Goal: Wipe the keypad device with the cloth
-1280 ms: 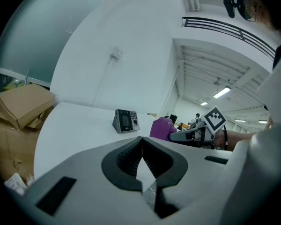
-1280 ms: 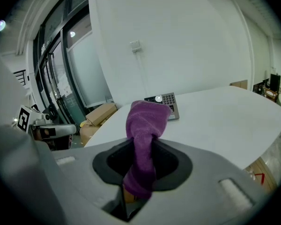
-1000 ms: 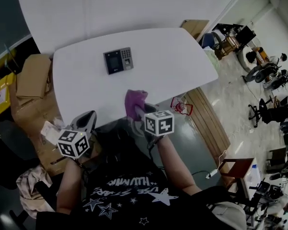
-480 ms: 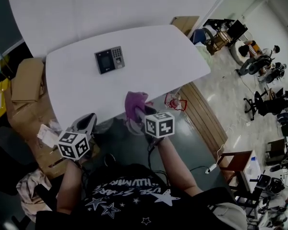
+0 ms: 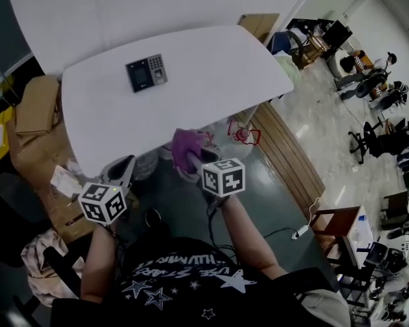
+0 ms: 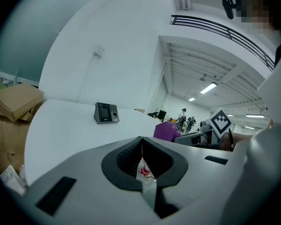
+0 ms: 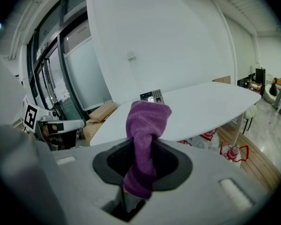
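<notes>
As the white table [image 5: 191, 67] slid up and away in the head view over the last second, the right gripper [image 7: 139, 170] ended off its near edge, likely a step back. Left gripper [image 6: 141, 156] low, jaws together on nothing. Right jaws clamped on the purple cloth [image 5: 186, 147]. Keypad device [image 5: 146, 72] lay far across the table, well apart; wiping not begun.

Open lab or workshop hall
White bench [image 5: 211, 67], cardboard boxes [image 5: 37, 109], rolling chairs [image 5: 380, 145], strip lights [image 6: 209, 88] under a high ceiling.
</notes>
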A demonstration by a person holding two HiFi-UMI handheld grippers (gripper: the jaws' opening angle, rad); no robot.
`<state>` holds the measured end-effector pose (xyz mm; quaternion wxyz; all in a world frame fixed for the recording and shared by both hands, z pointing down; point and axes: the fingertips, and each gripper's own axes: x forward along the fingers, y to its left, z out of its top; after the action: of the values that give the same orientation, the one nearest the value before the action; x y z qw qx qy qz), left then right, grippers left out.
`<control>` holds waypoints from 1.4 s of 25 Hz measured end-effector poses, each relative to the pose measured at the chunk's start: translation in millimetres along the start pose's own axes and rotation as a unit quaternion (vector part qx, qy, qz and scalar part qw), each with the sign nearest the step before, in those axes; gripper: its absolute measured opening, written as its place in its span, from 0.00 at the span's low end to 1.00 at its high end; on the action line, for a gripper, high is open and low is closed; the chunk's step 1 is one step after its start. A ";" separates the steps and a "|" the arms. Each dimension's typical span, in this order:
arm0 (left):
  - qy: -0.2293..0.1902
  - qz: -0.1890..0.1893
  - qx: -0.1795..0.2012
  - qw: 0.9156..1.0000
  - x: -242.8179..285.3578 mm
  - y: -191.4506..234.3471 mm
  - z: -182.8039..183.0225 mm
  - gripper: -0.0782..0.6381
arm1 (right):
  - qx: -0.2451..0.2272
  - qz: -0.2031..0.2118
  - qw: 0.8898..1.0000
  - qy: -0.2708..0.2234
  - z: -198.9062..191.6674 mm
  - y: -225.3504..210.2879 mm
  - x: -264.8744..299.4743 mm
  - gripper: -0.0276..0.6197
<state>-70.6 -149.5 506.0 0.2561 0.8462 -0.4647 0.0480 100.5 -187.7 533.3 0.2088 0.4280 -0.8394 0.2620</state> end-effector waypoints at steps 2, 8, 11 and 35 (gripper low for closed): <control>-0.002 0.003 -0.001 1.000 -6.8 -12.0 -5.8 0.12 | -0.002 0.003 1.000 -0.001 -6.5 3.3 -14.4 0.19; -0.009 0.006 0.003 1.000 -30.7 -51.3 -21.2 0.12 | -0.008 0.025 1.000 -0.004 -32.4 19.2 -55.8 0.19; -0.013 0.006 0.005 1.000 -42.2 -69.1 -28.3 0.12 | -0.012 0.031 0.999 -0.007 -43.9 26.7 -73.0 0.19; -0.035 0.011 0.010 0.999 -132.2 -147.0 -85.3 0.12 | -0.048 0.051 0.997 -0.016 -113.1 85.8 -161.5 0.19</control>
<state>-12.5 56.3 480.3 0.2305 0.8447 -0.4824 0.0260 132.0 23.2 505.8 0.2021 0.3784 -0.8748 0.2254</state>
